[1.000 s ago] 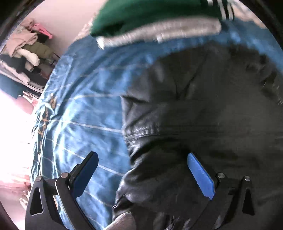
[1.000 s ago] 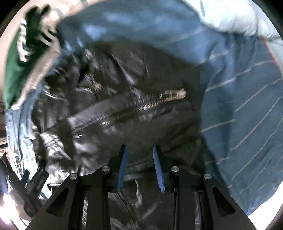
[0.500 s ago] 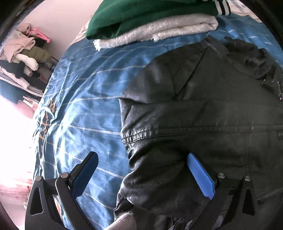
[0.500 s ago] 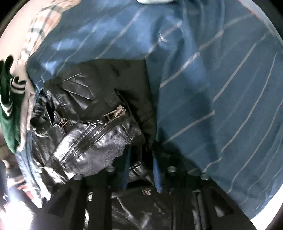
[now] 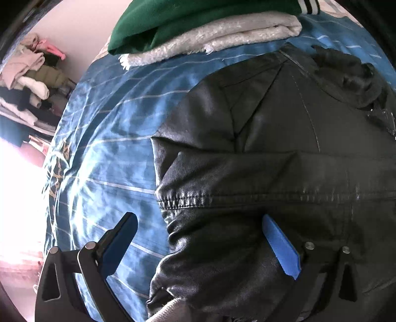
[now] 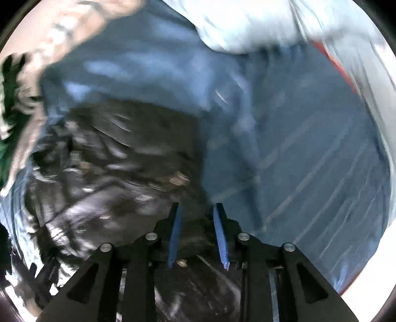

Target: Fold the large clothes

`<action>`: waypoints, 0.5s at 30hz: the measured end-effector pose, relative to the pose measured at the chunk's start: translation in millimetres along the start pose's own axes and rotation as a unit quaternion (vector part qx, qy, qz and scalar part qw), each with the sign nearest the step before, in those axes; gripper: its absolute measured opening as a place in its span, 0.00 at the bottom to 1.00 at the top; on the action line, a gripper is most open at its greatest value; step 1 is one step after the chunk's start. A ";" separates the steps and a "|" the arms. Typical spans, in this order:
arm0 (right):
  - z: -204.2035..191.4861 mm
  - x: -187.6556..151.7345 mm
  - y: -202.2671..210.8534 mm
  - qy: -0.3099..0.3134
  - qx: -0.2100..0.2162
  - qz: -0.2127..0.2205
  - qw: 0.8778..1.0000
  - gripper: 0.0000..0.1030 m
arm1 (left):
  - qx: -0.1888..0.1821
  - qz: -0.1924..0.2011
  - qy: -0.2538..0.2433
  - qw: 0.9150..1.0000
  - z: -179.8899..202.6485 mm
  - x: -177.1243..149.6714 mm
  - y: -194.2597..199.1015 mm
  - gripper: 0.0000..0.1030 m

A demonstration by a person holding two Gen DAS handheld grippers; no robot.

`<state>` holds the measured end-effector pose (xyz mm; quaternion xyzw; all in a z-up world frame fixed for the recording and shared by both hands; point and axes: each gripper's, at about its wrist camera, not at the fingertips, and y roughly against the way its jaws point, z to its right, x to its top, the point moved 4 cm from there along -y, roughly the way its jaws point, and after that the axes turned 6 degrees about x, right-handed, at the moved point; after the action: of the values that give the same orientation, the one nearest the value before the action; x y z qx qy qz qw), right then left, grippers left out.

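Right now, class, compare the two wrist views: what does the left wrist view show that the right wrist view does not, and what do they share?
Only the left wrist view shows the pile of clothes by the wall, a sharp stitched seam on the black leather jacket, and the left claw wide open, straddling the jacket's edge. Only the right wrist view, blurred by motion, shows the pale bedding at the top and the right claw narrowly parted over dark leather; a grip cannot be confirmed. Both show the jacket, the blue striped cover and the green garment.
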<state>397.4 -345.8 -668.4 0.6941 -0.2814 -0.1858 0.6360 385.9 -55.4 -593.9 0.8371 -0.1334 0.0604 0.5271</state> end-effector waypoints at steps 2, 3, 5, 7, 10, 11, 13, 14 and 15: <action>-25.6 -5.5 -8.5 0.040 0.033 -0.019 0.998 0.28 | 0.000 0.003 0.001 1.000 0.2 -0.8 -0.4 1.00; -36.2 -9.9 -20.4 0.052 0.044 -0.039 0.997 0.28 | 0.000 0.005 0.001 1.000 0.2 -1.0 -0.4 1.00; -57.7 -22.1 -53.9 0.063 0.039 -0.077 0.994 0.28 | 0.000 0.008 -0.002 1.000 0.7 -1.2 -0.5 1.00; -66.1 -26.7 -82.6 0.074 0.019 -0.100 0.992 0.28 | -0.003 0.009 -0.002 1.000 0.6 -1.7 -1.0 1.00; -68.9 -26.4 -107.9 0.084 0.007 -0.103 0.991 0.28 | -0.015 0.009 0.004 1.000 0.8 -2.5 -2.2 1.00; -68.3 -24.9 -112.9 0.076 0.009 -0.104 0.992 0.28 | -0.020 0.008 0.008 1.000 0.6 -2.7 -3.5 1.00; -72.5 -19.9 -118.7 0.069 -0.003 -0.107 0.992 0.29 | -0.025 0.003 0.017 1.000 0.3 -2.6 -5.2 1.00; -73.2 -18.0 -118.9 0.072 -0.010 -0.110 0.991 0.29 | -0.026 0.001 0.020 0.999 0.3 -2.8 -5.9 1.00; -74.9 -16.5 -120.1 0.072 -0.015 -0.114 0.991 0.29 | -0.029 -0.002 0.026 0.999 -0.2 -3.0 -6.9 1.00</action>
<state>449.3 -273.2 -779.6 0.7234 -0.1510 -0.2112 0.6397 384.9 -52.0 -600.5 0.8199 -0.1197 0.0773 0.5544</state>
